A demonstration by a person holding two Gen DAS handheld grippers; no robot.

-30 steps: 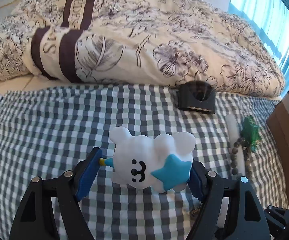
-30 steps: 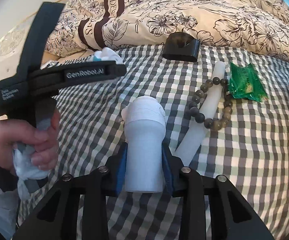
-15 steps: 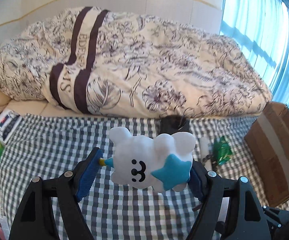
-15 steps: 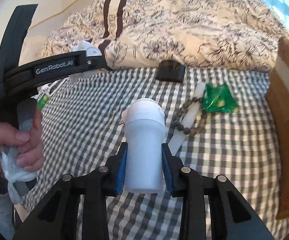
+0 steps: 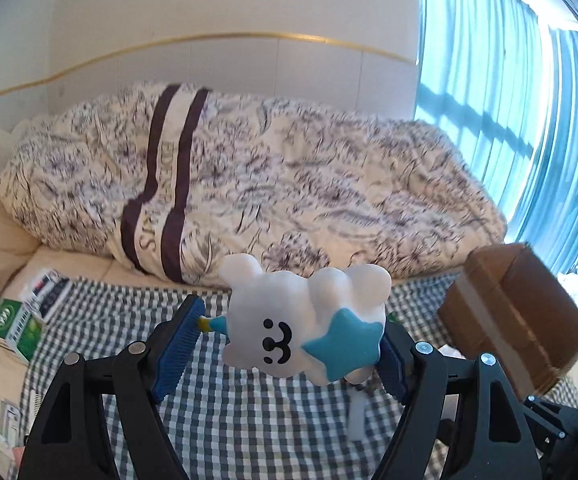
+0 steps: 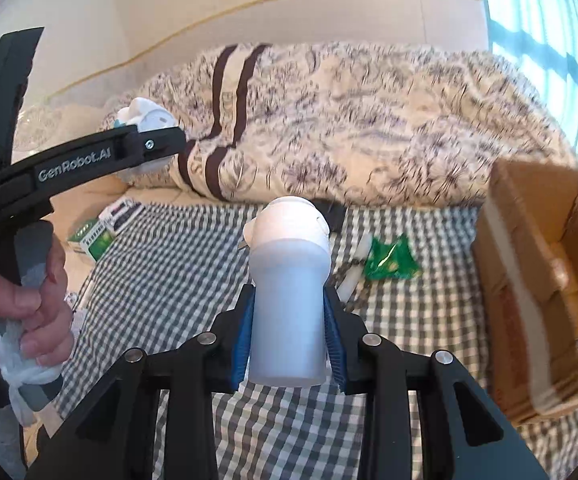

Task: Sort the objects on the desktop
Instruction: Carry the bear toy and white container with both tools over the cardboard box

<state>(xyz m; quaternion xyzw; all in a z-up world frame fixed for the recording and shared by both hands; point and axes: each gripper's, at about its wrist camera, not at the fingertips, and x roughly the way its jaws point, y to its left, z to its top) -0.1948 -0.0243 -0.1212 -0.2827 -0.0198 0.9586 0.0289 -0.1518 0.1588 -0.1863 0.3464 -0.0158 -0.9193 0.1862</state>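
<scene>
While both grippers are raised above the checked cloth [image 6: 177, 264], the left gripper [image 5: 289, 344] clamping a white bear toy [image 5: 301, 324] and the right gripper [image 6: 289, 340] a white bottle [image 6: 289, 300], each looks mid-carry and next needs lowering into the cardboard box [image 6: 537, 280].

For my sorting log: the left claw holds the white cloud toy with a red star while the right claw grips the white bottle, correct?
Not quite: the star is blue, as the left wrist view shows. Otherwise right: the left claw holds the white cloud toy, and the right claw grips the white bottle.
</scene>
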